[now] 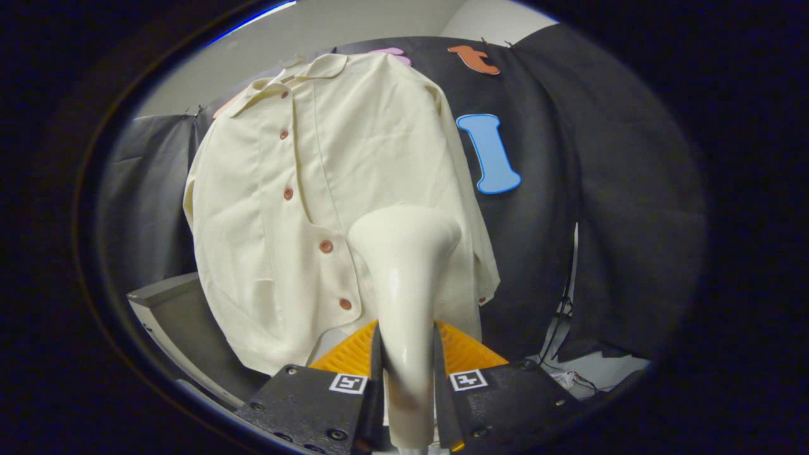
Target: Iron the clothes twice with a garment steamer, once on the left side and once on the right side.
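I have the tongs (407, 373) closed on the steamer (404, 284), both fingers pressing its handle. Its head rises just ahead of them, against the lower front of the shirt (316, 189), right of the button row. The shirt hangs before the black cloth (569, 189), above a grey desk (170, 303).
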The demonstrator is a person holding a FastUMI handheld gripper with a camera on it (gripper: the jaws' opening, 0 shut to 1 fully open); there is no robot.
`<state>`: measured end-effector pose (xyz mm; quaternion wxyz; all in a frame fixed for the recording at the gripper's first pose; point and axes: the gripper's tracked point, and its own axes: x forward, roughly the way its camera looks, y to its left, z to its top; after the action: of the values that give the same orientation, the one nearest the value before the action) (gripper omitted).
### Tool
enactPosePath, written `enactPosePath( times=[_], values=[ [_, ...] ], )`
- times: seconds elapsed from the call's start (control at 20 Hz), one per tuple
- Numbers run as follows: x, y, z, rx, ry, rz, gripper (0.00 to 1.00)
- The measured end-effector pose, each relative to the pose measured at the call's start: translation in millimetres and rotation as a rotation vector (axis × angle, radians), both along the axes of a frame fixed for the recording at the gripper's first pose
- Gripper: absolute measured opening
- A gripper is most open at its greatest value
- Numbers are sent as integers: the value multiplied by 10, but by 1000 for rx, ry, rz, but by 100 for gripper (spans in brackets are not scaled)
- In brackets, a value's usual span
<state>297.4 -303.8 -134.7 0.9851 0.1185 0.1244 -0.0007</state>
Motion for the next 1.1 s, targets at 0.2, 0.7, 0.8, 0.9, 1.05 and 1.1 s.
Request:
enactPosePath(
  times=[0.2, 0.7, 0.8, 0.9, 1.05, 1.1],
  values=[
    [-112, -14, -279, 23, 28, 7, 33],
    [-418, -120, -909, 95, 95, -29, 33],
    [-468, -125, -950, 99, 104, -46, 33],
    [-534, -89, -890, 95, 101, -47, 33],
    [-670, 0, -671, 88, 78, -32, 33],
    [-713, 21, -567, 84, 69, -33, 33]
  ],
)
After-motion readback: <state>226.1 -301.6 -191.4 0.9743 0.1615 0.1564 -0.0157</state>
